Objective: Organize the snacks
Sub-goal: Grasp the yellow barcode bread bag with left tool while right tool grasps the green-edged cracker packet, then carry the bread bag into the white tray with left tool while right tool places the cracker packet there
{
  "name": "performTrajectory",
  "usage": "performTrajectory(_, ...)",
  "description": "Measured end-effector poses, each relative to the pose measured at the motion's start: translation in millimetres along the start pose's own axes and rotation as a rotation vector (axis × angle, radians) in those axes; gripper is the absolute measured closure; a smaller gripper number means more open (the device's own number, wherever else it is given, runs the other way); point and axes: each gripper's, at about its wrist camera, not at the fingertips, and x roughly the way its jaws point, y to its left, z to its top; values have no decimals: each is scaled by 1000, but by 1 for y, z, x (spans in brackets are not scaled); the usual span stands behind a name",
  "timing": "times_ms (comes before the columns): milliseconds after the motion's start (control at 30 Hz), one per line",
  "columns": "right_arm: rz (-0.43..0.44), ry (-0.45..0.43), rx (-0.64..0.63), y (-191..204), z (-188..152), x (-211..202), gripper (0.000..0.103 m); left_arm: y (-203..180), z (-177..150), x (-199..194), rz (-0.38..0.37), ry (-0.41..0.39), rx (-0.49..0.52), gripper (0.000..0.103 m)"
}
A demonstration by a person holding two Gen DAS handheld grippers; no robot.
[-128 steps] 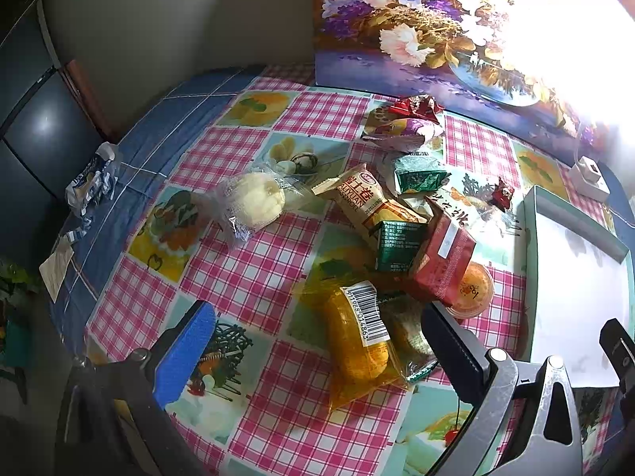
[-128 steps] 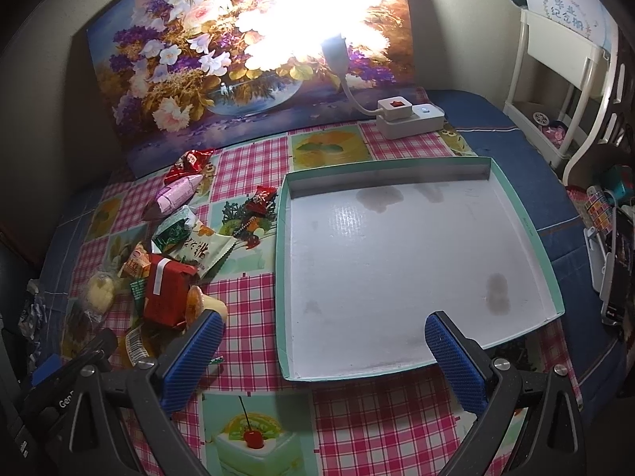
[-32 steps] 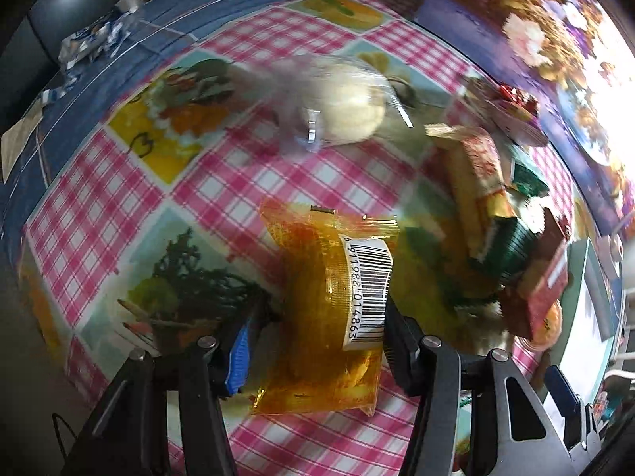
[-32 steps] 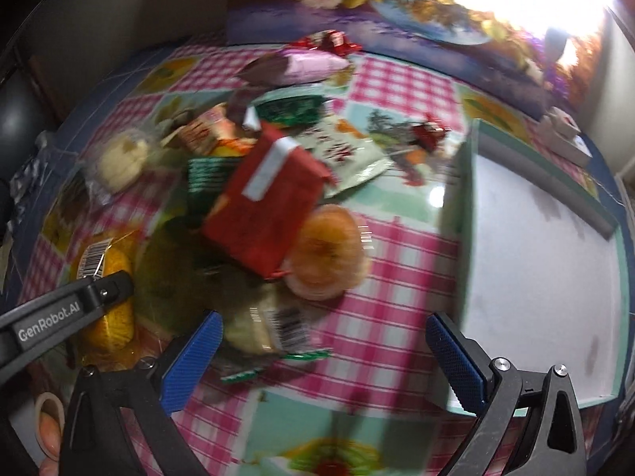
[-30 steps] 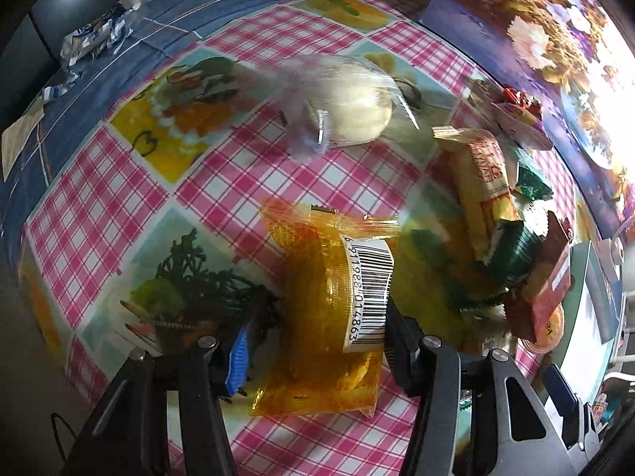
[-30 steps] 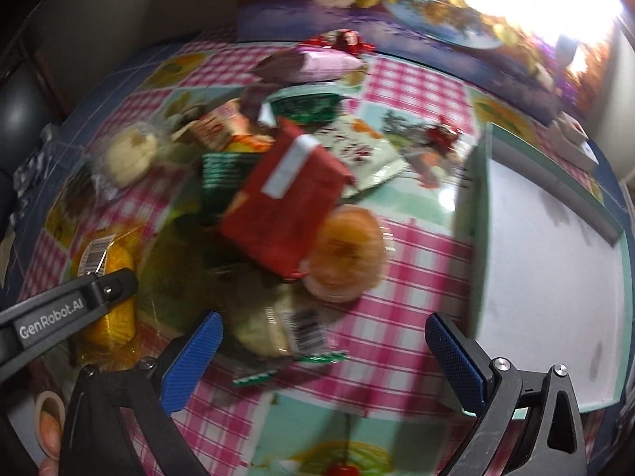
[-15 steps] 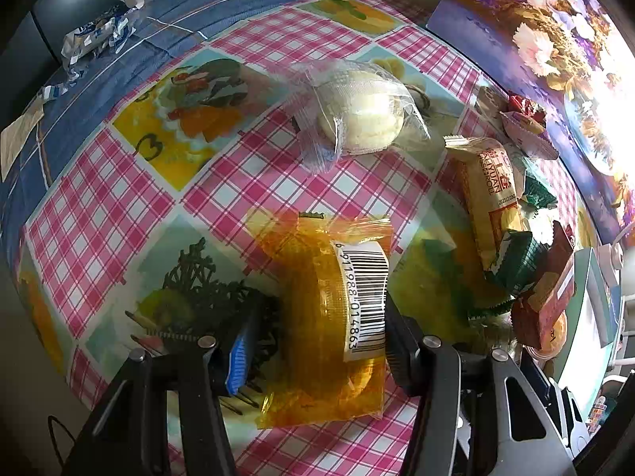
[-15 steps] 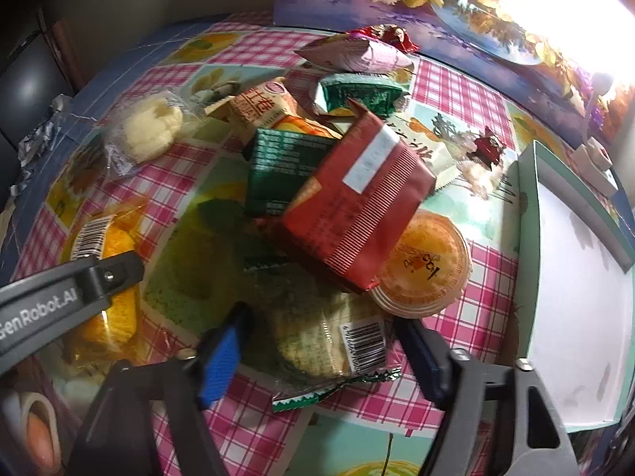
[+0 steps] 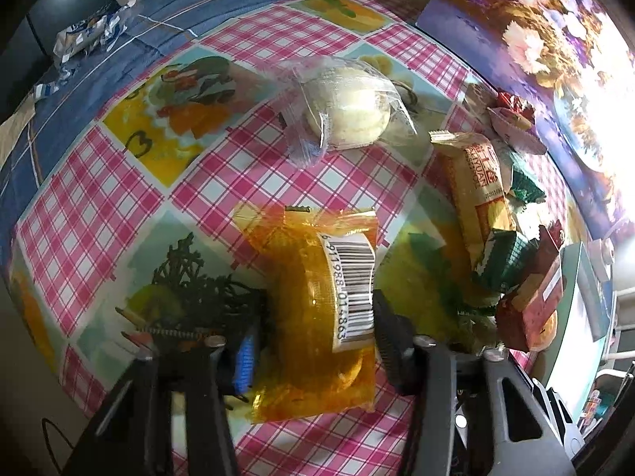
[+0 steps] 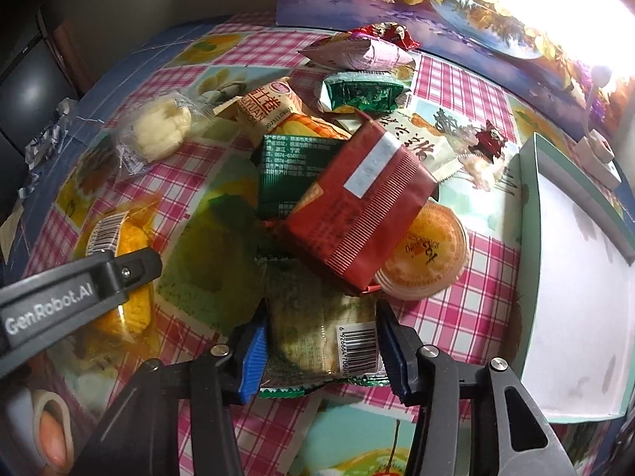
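Only right view shows white tray (image 10: 575,277); left view, orange packet (image 9: 317,301).

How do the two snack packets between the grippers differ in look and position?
The orange packet sits apart from the pile with nothing on it; the green-edged packet has its far end under the red packet. The orange wrapper is tinted see-through; the other is clear over a pale speckled cake. Both carry barcode labels and lie between closing jaws.
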Motion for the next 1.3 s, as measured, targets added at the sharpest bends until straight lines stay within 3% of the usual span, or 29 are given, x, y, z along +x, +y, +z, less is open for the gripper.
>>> performTrajectory(667,64,-29,47,-16,-15,-45,50,-19,-1,-37,-31,-91,66,59)
performTrajectory(1300,93,-100,163,-49,-3,-82,50,-69,0,-77,7,-158,161,59)
